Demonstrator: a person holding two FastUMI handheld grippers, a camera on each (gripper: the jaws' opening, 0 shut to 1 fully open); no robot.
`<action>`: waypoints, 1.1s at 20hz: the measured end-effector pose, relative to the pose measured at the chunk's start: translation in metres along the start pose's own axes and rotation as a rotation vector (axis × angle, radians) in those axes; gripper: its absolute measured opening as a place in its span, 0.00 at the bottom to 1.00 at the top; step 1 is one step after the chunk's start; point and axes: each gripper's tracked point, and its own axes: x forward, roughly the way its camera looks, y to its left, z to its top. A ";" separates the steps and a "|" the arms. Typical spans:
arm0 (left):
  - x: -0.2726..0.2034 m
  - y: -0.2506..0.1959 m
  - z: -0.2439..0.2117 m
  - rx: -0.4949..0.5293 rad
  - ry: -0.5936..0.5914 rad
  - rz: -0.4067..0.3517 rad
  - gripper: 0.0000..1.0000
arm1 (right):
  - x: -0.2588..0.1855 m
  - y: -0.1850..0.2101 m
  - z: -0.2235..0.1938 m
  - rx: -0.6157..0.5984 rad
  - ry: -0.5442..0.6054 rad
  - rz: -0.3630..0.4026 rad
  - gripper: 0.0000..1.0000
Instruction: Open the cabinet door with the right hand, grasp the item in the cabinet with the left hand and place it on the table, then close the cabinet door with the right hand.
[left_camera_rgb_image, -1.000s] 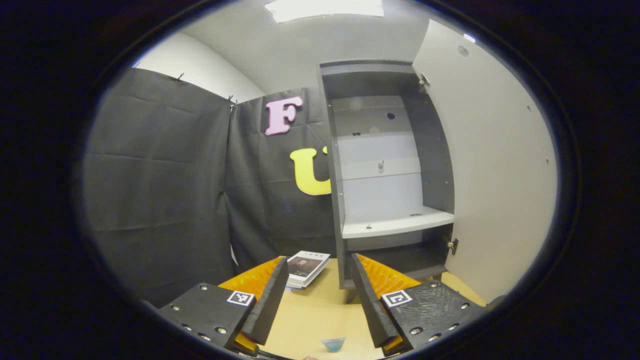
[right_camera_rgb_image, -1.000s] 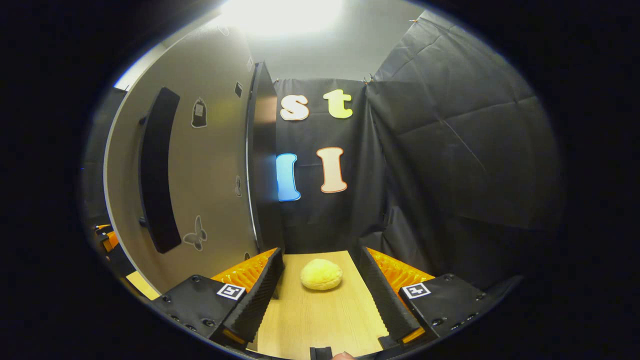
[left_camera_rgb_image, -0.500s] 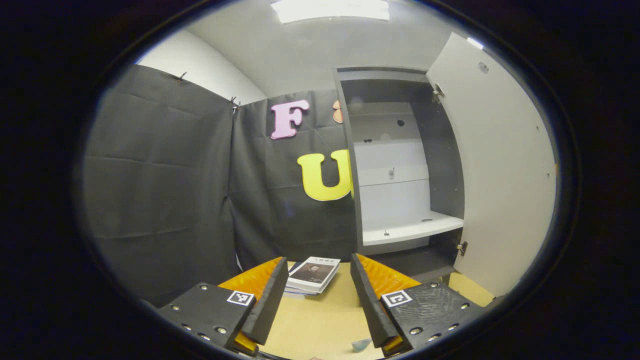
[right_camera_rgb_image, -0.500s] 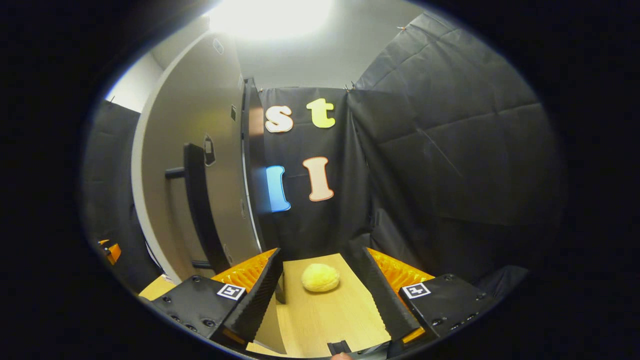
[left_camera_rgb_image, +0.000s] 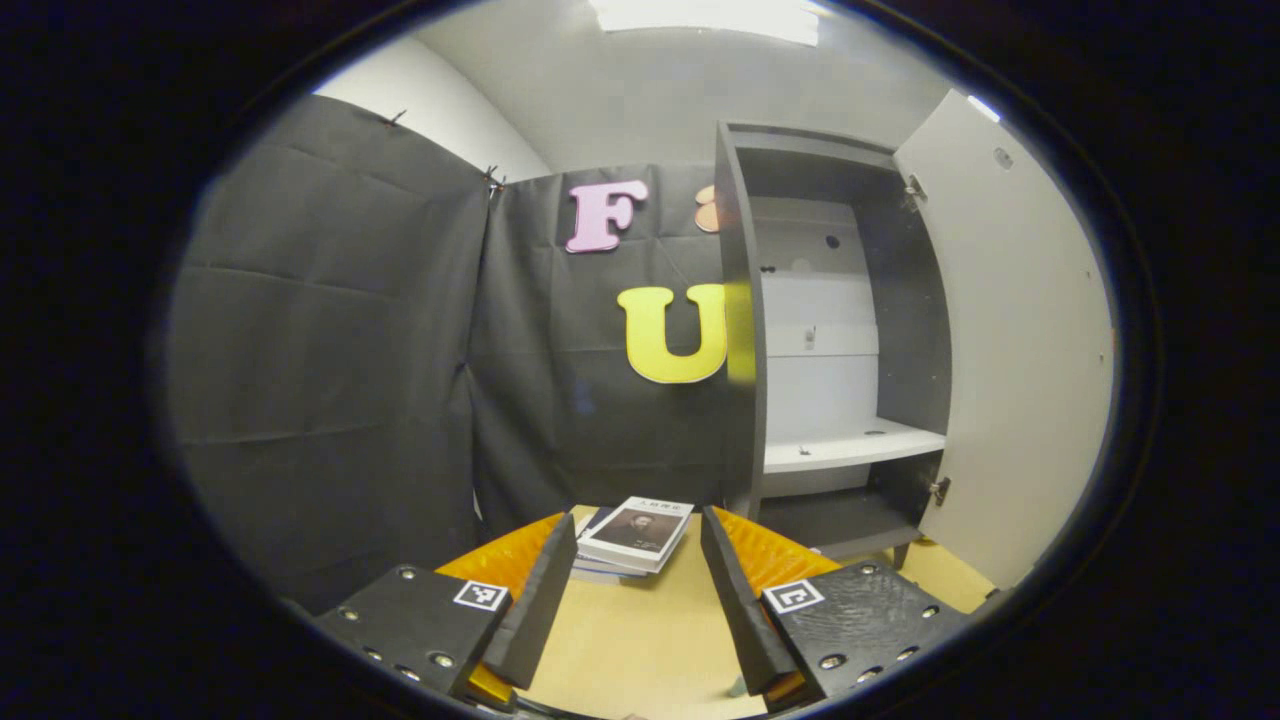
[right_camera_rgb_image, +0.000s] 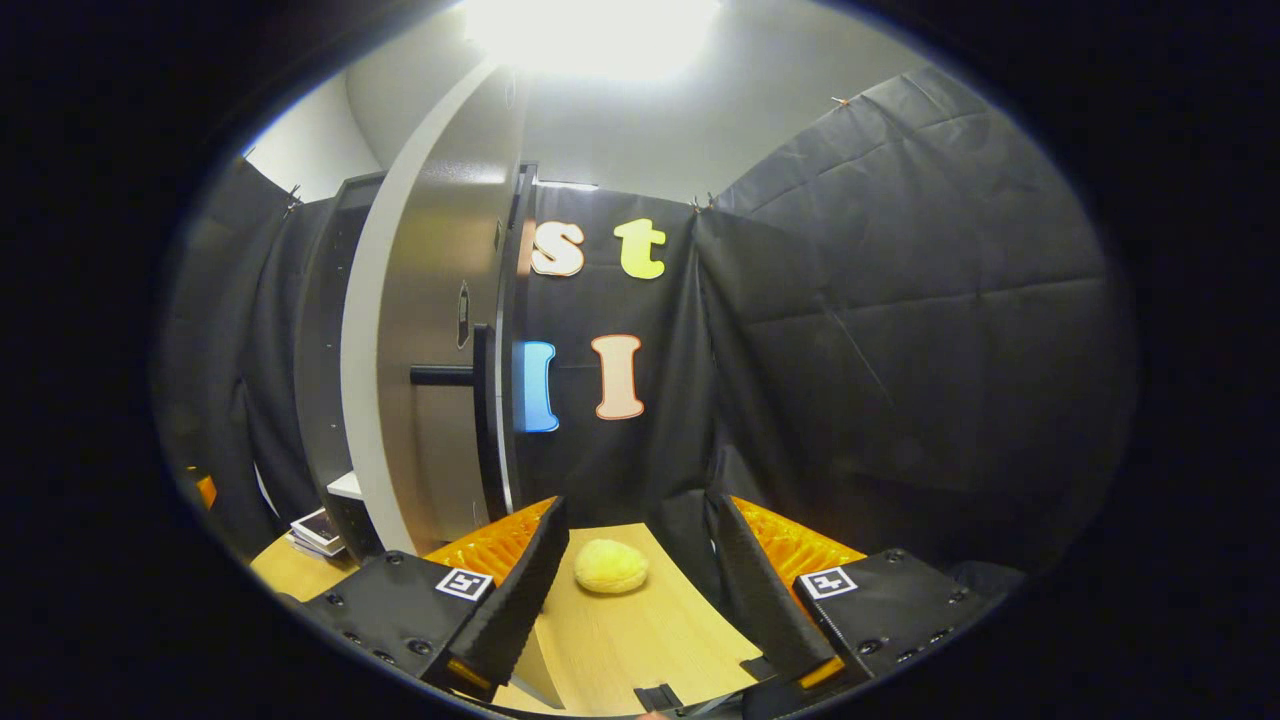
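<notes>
right gripper view: door (right_camera_rgb_image: 440, 330) edge-on, ajar

In the left gripper view, the left hand-held gripper (left_camera_rgb_image: 632, 585) is held over the near part of the wooden bench (left_camera_rgb_image: 640, 650) with its two fingers spread apart and nothing between them. Beyond the fingertips, a small stack of books (left_camera_rgb_image: 634, 532) lies on the bench near the black cloth wall, just left of the cabinet (left_camera_rgb_image: 745, 330). The cabinet stands at the far right with its door (left_camera_rgb_image: 1010, 340) swung wide open to the right, and a pale shelf (left_camera_rgb_image: 850, 448) shows inside above a dark lower compartment.
</notes>
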 end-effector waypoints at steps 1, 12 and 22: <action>0.002 0.001 0.000 0.003 -0.001 -0.008 0.77 | 0.001 0.001 0.001 0.005 0.003 -0.002 0.92; 0.008 0.018 0.007 0.032 -0.021 -0.078 0.77 | -0.026 0.063 0.002 0.038 -0.010 0.042 0.92; 0.012 0.043 0.004 0.025 -0.026 -0.103 0.77 | -0.035 0.124 0.001 0.037 -0.007 0.104 0.92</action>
